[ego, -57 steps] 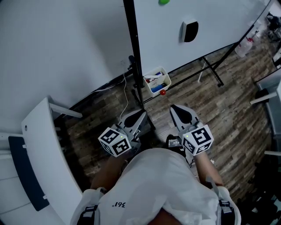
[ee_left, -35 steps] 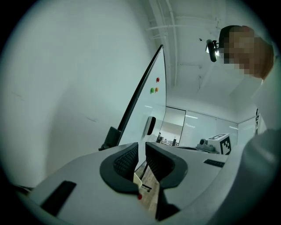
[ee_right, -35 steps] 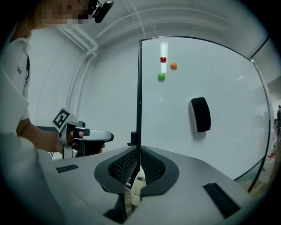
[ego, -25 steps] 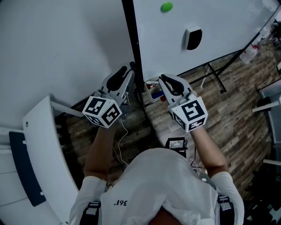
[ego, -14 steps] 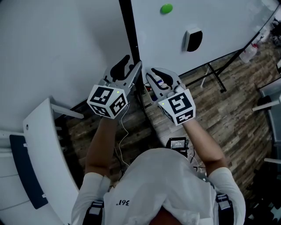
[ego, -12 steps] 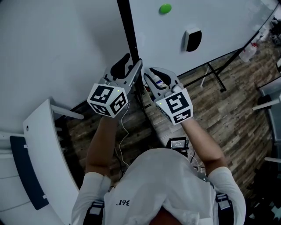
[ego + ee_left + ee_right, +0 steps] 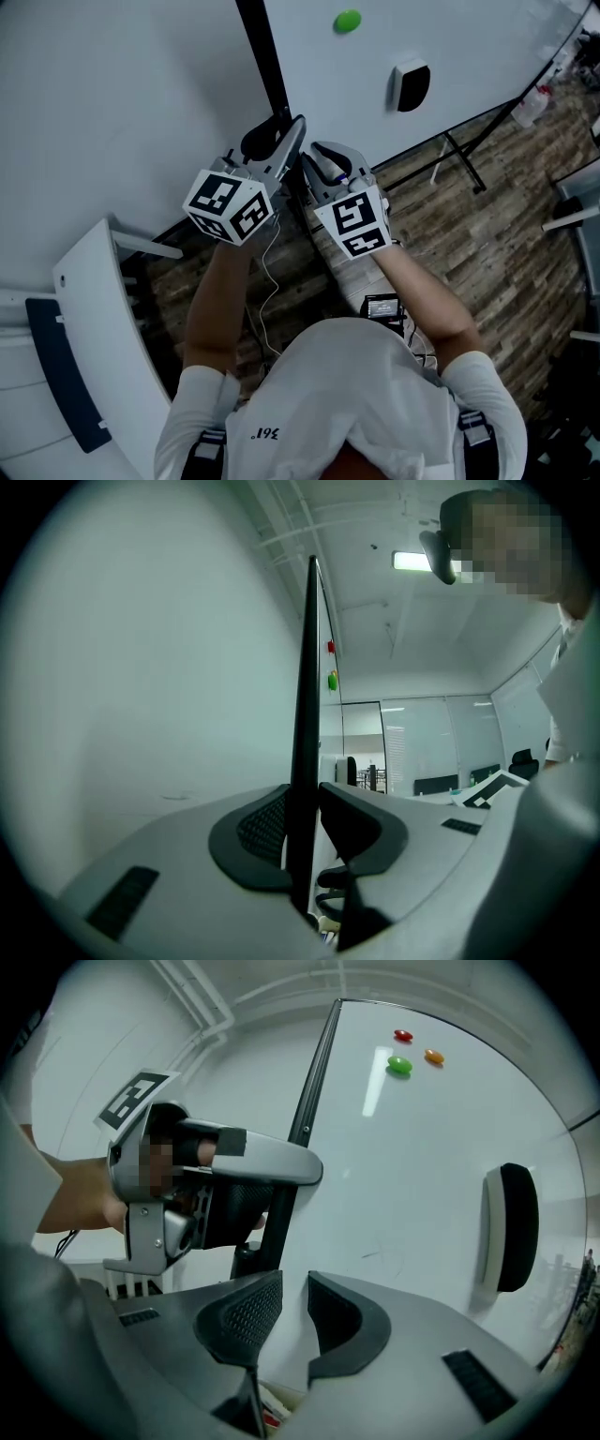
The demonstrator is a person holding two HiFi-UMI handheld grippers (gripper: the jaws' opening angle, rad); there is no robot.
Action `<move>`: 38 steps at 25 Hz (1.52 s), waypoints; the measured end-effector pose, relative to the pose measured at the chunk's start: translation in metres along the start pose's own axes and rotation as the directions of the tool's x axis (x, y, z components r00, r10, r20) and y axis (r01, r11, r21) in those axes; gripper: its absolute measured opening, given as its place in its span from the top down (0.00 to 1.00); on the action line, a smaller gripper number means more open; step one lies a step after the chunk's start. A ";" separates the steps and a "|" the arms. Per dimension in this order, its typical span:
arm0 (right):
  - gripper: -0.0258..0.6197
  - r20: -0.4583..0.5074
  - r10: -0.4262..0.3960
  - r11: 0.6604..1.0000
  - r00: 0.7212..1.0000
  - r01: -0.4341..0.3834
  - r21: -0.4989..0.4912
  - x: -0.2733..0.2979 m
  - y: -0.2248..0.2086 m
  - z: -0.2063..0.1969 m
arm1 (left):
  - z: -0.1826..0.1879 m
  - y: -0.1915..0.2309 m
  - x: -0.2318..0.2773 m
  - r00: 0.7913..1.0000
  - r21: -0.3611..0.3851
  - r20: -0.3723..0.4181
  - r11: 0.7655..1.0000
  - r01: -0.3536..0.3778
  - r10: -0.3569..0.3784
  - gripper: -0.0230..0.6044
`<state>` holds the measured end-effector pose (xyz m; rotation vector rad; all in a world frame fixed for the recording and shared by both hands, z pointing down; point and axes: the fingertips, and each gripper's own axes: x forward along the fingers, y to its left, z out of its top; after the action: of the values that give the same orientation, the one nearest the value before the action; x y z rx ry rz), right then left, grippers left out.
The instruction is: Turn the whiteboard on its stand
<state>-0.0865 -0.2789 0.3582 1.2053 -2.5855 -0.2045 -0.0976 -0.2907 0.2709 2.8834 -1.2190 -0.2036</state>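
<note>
The whiteboard [image 7: 469, 42] stands on a black stand, and its black side frame [image 7: 264, 70] runs up the middle of the head view. My left gripper [image 7: 287, 141] has that frame [image 7: 306, 696] between its jaws. The jaws have just been closing, and both pads press on the frame. My right gripper [image 7: 317, 161] hovers just right of it, in front of the board's face [image 7: 412, 1166]. Its jaws [image 7: 294, 1302] stand a narrow gap apart with nothing between them. The left gripper [image 7: 220, 1194] also shows in the right gripper view, clamped on the frame [image 7: 314, 1072].
A black eraser [image 7: 409, 84] and a green magnet [image 7: 347, 21] stick to the board. The stand's black legs [image 7: 455, 150] spread over the wooden floor. A curved white panel [image 7: 94, 319] is at the left, a small device [image 7: 384, 306] by my feet, and a spray bottle [image 7: 527, 105] at the right.
Both grippers have risen from near the floor to the board's black edge. The left one has moved onto the frame, and the right one has shifted left beside it.
</note>
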 end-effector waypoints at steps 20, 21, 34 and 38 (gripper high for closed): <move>0.89 -0.001 -0.050 0.999 0.999 0.050 0.019 0.066 -0.034 0.001 | -0.003 0.062 0.032 1.000 -0.057 -0.011 0.998 0.026 -0.026 0.80; 0.89 -0.005 -0.049 0.999 0.999 0.049 0.016 0.071 -0.035 0.002 | -0.003 0.067 0.034 1.000 -0.059 -0.011 0.998 0.026 -0.026 0.80; 0.89 -0.058 -0.050 0.998 0.997 0.047 -0.049 0.117 -0.058 0.006 | -0.002 0.113 0.061 0.999 -0.093 -0.009 0.995 0.036 -0.037 0.79; 0.90 -0.063 -0.059 0.997 0.996 0.056 -0.061 0.125 -0.063 0.008 | -0.002 0.122 0.067 0.999 -0.105 -0.008 0.994 0.045 -0.046 0.79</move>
<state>-0.1197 -0.4153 0.3595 1.2454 -2.4741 -0.2485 -0.1383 -0.4236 0.2714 2.8208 -1.1066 -0.2447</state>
